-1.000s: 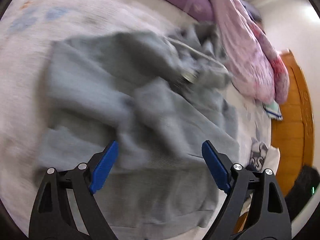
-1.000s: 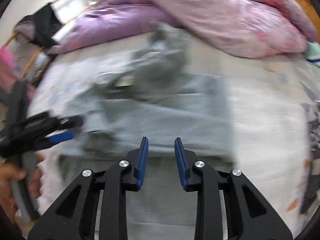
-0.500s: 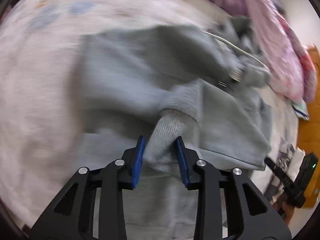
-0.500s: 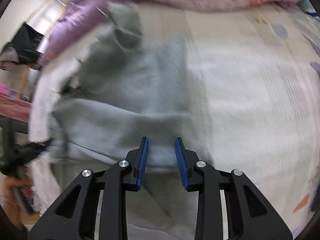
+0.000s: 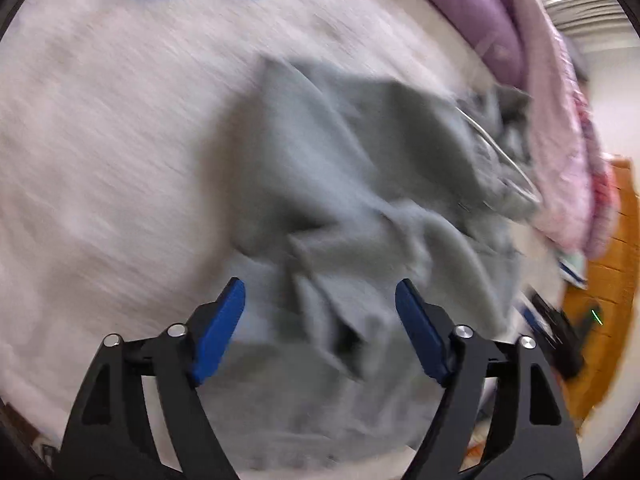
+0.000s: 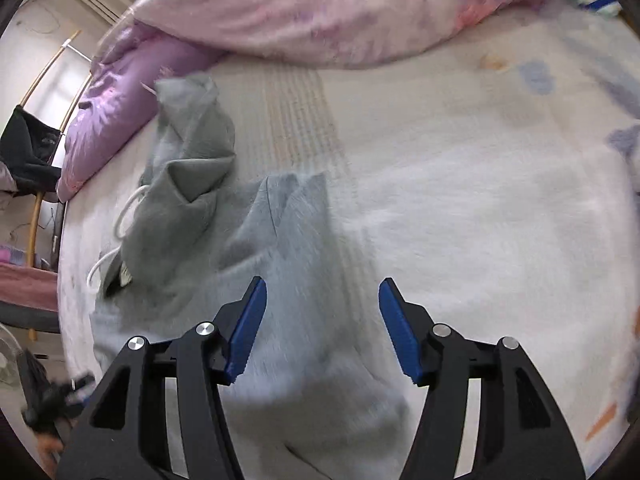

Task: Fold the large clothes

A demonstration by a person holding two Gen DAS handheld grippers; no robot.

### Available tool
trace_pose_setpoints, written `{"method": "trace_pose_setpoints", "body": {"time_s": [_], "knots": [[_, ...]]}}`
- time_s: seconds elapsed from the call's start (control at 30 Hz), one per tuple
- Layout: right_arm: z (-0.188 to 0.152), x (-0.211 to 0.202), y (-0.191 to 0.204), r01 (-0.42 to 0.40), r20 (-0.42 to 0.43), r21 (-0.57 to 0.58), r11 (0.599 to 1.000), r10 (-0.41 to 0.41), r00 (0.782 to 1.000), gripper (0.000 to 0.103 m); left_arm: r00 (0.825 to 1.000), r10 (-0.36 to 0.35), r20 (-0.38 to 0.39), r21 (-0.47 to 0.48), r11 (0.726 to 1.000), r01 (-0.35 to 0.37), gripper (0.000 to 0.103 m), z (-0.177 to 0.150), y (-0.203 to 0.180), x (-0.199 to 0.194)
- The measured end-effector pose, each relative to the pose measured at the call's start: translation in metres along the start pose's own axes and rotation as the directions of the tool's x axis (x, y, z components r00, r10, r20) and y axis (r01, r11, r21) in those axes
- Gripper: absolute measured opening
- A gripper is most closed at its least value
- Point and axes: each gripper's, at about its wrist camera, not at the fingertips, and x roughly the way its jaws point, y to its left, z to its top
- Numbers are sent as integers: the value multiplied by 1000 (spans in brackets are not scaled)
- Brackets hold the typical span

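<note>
Left wrist view shows the grey hoodie [image 5: 340, 184] crumpled on the bed [image 5: 100, 140], near the pink quilt [image 5: 560, 120] along the far edge. The left gripper [image 5: 320, 312] has just been opening, nothing pinched. The right gripper [image 6: 322, 312] has likewise spread, released over the hoodie's edge.

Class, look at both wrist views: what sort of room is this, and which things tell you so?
Most likely a bedroom. A grey hooded sweatshirt lies on a bed sheet, with a pink quilt and a purple pillow bunched along its far edge.
</note>
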Motion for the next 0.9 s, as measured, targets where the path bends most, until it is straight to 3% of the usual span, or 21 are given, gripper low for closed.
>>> {"method": "trace_pose_setpoints", "body": {"time_s": [0.03,0.07,0.1,0.17,0.2,0.27,0.33,0.43,0.5,0.57,0.67,0.73,0.8,0.87,0.9], "knots": [[4,12,1,2,-14,3,1000,-2,1000,46,1000,-9,-6,14,1000,9,78,-5,-7,4],[10,24,3,-19,-30,-7,1000,19,999,20,1000,-11,-19,36,999,12,79,-10,-11,7],[11,29,5,-30,-37,-11,999,29,999,4,1000,-4,-30,55,998,5,79,-13,-14,11],[21,32,9,-18,-4,-46,999,18,1000,4,999,-3,-40,55,998,5,79,-19,-16,21],[25,32,7,-5,14,-49,999,5,1000,3,999,4,-43,53,999,-1,79,-19,-16,25],[33,36,-19,-40,26,61,997,39,999,4,1000,15,-14,43,999,-15,78,-19,-10,28],[34,49,-45,-15,31,142,990,11,999,4,1000,-8,6,6,1000,8,77,-15,-3,33],[31,67,-70,-89,10,220,971,89,996,4,1000,-6,1,0,1000,6,63,-10,1,44],[33,62,-67,-81,7,195,977,81,997,11,1000,5,-6,24,1000,-5,51,-6,-1,49],[30,44,-59,-23,13,131,991,21,1000,16,1000,26,8,66,997,-27,34,-5,-6,51],[16,8,-52,24,20,64,998,-25,999,18,999,33,17,99,994,-34,21,0,-12,45],[-1,-15,-45,35,10,12,999,-35,999,26,999,31,16,104,994,-32,18,2,-11,38],[-21,-30,-41,34,8,-5,999,-34,999,57,1000,23,11,110,994,-24,16,4,-12,36],[-42,-27,-42,28,-40,29,999,-27,999,57,999,34,1,120,992,-34,15,4,-13,38],[-55,-16,-38,17,-67,29,999,-15,998,49,999,47,-2,122,992,-46,15,4,-12,38]]}}
